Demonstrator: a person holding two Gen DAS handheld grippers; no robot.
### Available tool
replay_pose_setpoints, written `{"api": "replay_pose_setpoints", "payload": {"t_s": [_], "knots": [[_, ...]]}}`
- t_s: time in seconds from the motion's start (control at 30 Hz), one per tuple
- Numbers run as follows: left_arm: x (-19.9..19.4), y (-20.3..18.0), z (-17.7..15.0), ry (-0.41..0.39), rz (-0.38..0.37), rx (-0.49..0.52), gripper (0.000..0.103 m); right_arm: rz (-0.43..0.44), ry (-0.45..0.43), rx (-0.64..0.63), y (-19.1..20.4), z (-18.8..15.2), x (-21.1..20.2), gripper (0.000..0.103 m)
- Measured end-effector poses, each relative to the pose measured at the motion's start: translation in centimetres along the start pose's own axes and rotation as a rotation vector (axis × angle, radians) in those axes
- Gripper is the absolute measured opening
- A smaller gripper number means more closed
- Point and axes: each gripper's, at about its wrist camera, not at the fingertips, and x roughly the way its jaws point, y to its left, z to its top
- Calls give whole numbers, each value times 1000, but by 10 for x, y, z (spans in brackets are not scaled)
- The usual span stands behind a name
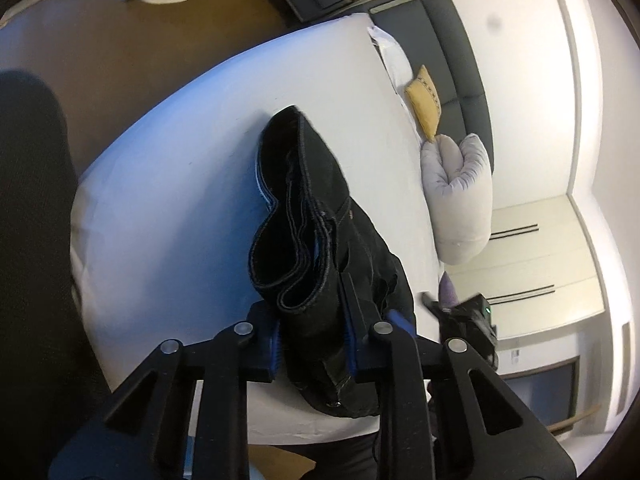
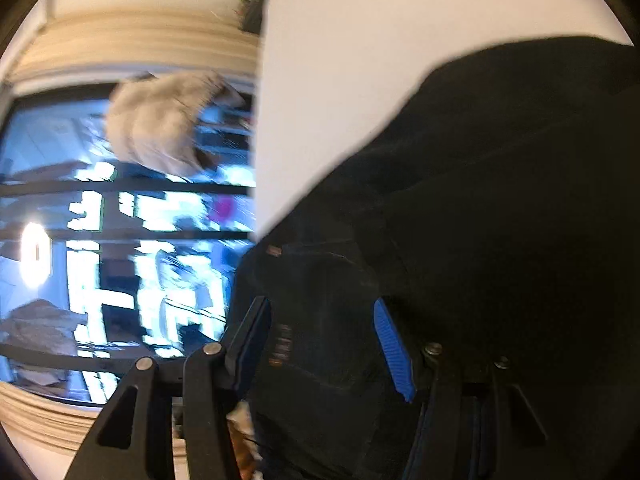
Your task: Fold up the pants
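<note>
The black pants (image 1: pixel 316 216) are folded into a thick bundle and held up over the white bed (image 1: pixel 168 184). My left gripper (image 1: pixel 314 340) is shut on the near end of the bundle, its blue pads pressing both sides. In the right wrist view the same black pants (image 2: pixel 460 220) fill the right half of the blurred frame. My right gripper (image 2: pixel 324 344) is shut on a thick fold of them. The right gripper also shows in the left wrist view (image 1: pixel 468 320), just right of the bundle.
A grey rolled pillow (image 1: pixel 460 196), a yellow cushion (image 1: pixel 424 100) and a dark headboard (image 1: pixel 452 52) lie along the bed's far side. White wardrobe doors (image 1: pixel 532 272) stand to the right. Brown floor (image 1: pixel 120 40) lies beyond the bed. A window (image 2: pixel 120 240) is left of the right gripper.
</note>
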Motion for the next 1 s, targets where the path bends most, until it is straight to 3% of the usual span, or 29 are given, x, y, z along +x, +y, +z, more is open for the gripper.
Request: {"api": "replay_pose_setpoints", "payload": {"t_s": [0.07, 0.17, 0.33, 0.4, 0.47, 0.57, 0.7, 0.83, 1.0], "knots": [[0, -9, -1, -2, 4, 23, 21, -46, 25, 0, -9, -2, 15, 54], [1, -29, -1, -11, 16, 82, 20, 27, -20, 40, -23, -6, 14, 53], [12, -73, -3, -17, 25, 194, 19, 24, -78, 4, -23, -17, 9, 48], [18, -94, -4, -16, 28, 236, 19, 37, -112, 18, -18, -19, -2, 52], [24, -115, -7, -14, 29, 296, 19, 71, -151, 28, -20, -20, -15, 64], [40, -154, -20, 4, 28, 414, 19, 145, -167, 37, -24, -18, -39, 64], [86, -216, -57, 86, 14, 614, 18, 228, -192, 37, -36, -13, -77, 71], [151, -247, -106, 194, 49, 821, 17, 292, -230, 51, -55, -11, -108, 78], [203, -256, -158, 309, 106, 961, 17, 250, -199, 26, -62, -20, -112, 81]]}}
